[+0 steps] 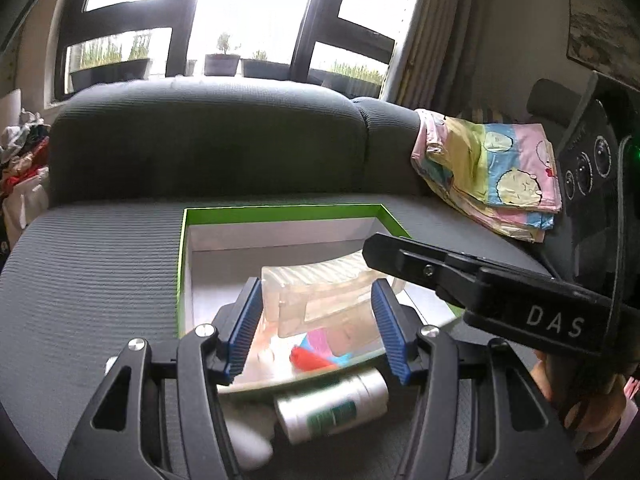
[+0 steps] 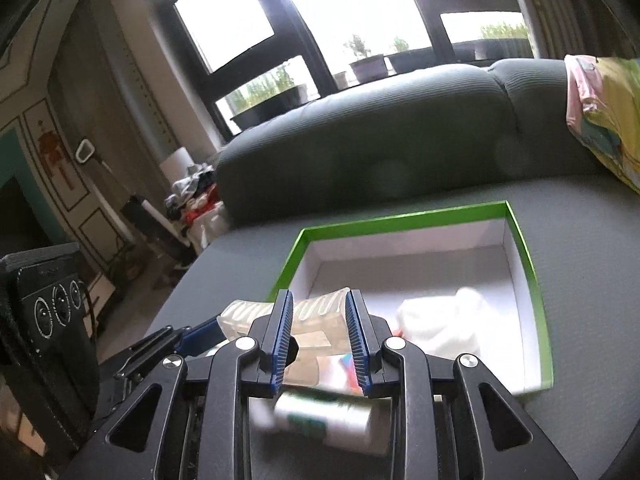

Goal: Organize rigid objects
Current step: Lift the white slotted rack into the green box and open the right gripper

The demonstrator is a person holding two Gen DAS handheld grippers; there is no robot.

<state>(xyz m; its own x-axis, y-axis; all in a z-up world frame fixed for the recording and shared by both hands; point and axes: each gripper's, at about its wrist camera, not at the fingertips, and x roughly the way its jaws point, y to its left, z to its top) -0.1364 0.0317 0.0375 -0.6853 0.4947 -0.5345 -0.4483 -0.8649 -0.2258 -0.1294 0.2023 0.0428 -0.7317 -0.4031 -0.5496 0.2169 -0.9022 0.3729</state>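
A green-rimmed white box [image 1: 280, 211] lies on the grey sofa seat; it also shows in the right wrist view [image 2: 404, 219]. Inside are a clear ribbed plastic case [image 1: 320, 296], small pink, red and blue items [image 1: 316, 354] and a white crumpled thing [image 2: 440, 326]. My left gripper [image 1: 316, 330] is open, its blue pads on either side of the clear case. A white bottle with a green label [image 1: 332, 406] lies in front of the box, blurred in the right wrist view [image 2: 324, 416]. My right gripper [image 2: 318, 344] is open above the box's near edge, over the case [image 2: 316, 316].
The sofa backrest [image 1: 208, 148] rises behind the box. A colourful folded cloth [image 1: 492, 176] lies at the right on the sofa. The right gripper's black body [image 1: 500, 292] reaches over the box's right side. Clutter [image 2: 192, 196] sits beyond the sofa's left end.
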